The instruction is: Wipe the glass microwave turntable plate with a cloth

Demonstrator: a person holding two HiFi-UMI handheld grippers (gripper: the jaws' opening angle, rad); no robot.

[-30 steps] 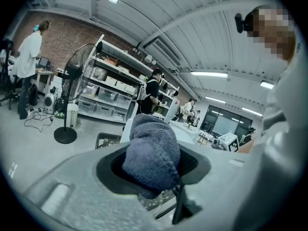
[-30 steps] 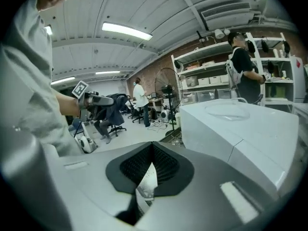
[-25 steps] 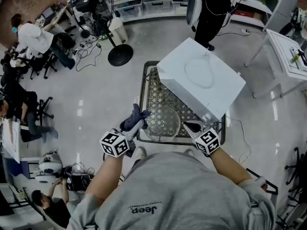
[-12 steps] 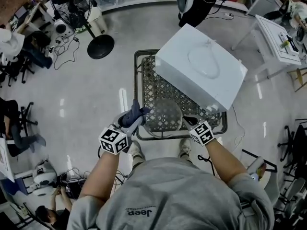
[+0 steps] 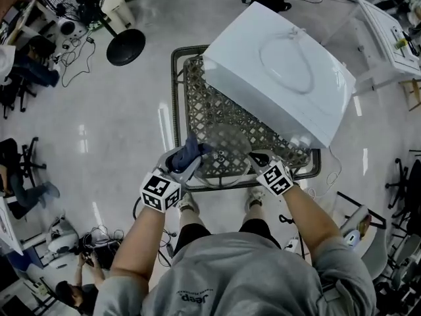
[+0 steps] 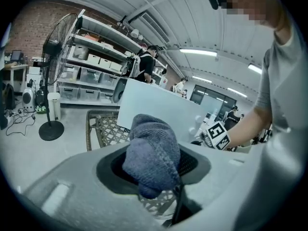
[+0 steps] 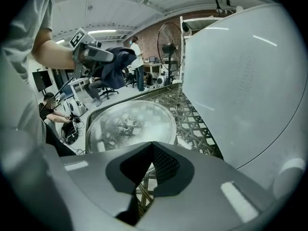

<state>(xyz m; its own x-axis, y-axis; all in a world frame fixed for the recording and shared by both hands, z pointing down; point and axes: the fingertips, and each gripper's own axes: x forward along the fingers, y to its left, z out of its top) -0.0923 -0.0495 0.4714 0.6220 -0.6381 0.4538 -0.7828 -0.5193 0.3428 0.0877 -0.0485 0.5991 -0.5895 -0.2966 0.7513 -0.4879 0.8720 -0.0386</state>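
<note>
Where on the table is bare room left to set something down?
Only a left strip of the lattice table, between its rim and the microwave. The front is crowded: glass plate, left gripper holding the cloth, right gripper on the plate's rim.

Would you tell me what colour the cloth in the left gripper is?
Dark blue-grey knit cloth, clearest in the left gripper view.

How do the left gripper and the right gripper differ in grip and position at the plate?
The left gripper is shut on a bunched blue cloth; the right gripper is shut on the rim of the glass turntable plate. The left gripper is at the plate's left side, the right gripper at its right side. Both are shut, near the front edge of the lattice table.
</note>
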